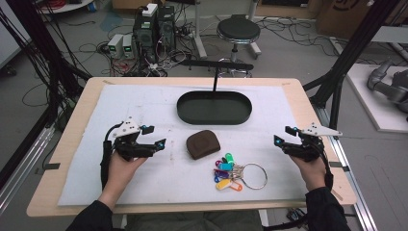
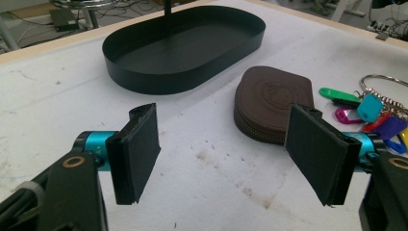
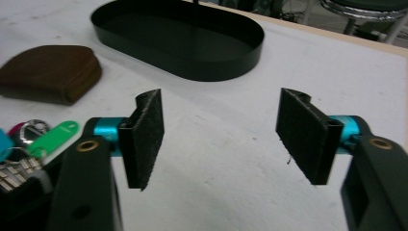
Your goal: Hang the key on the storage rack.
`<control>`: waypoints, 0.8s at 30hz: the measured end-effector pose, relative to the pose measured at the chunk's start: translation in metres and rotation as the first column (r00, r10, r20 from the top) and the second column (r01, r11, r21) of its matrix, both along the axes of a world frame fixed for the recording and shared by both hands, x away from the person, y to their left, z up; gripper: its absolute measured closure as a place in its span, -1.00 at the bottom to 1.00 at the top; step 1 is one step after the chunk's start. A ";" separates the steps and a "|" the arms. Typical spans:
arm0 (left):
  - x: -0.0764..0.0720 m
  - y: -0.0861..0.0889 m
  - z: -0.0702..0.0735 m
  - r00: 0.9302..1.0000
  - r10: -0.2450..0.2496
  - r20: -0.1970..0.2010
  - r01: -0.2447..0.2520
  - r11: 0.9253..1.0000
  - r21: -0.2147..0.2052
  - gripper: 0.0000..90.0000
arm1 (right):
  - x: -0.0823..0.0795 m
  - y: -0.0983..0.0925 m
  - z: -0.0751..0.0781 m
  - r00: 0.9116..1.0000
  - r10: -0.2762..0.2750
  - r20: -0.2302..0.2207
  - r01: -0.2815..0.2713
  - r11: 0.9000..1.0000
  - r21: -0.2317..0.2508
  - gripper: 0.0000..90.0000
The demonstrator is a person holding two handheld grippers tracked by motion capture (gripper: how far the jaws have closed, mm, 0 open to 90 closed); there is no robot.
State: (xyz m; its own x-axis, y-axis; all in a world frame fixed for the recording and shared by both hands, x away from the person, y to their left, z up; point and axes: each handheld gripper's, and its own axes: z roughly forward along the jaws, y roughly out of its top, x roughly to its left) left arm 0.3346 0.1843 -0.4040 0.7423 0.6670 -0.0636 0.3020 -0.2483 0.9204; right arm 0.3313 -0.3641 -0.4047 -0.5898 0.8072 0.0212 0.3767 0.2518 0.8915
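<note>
Brown zipped pouch, rounded, flat on white mat

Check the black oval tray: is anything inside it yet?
Nothing lies in the black oval tray: its dark floor shows bare in all three views. The brown pouch and the key bunch lie outside on the white mat. The near wall hides a thin strip of floor.

Both forearms come in from the near edge in dark sleeves. The left gripper sits low over the surface, angled inward, its jaws spread wide with nothing between them. The right gripper mirrors it, jaws also apart and empty.
</note>
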 end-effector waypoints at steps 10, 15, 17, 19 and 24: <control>-0.001 0.005 0.002 1.000 0.018 -0.002 -0.018 1.000 -0.009 -0.38 | -0.021 0.023 -0.008 0.988 0.101 -0.119 -0.104 0.994 -0.016 0.06; -0.001 0.007 0.002 1.000 0.024 0.001 -0.024 1.000 -0.011 -0.38 | -0.029 0.026 -0.013 0.981 0.114 -0.157 -0.118 0.993 -0.022 0.09; -0.002 0.008 0.002 1.000 0.025 0.000 -0.025 1.000 -0.010 -0.38 | -0.033 0.027 -0.016 0.978 0.121 -0.168 -0.129 0.991 -0.035 0.12; -0.002 0.009 0.001 1.000 0.028 0.000 -0.028 1.000 -0.010 -0.38 | -0.038 0.028 -0.022 0.971 0.137 -0.197 -0.148 0.988 -0.040 0.19; -0.002 0.009 0.001 1.000 0.030 -0.004 -0.030 0.999 -0.013 -0.38 | -0.041 0.032 -0.029 0.962 0.151 -0.227 -0.172 0.982 -0.073 0.34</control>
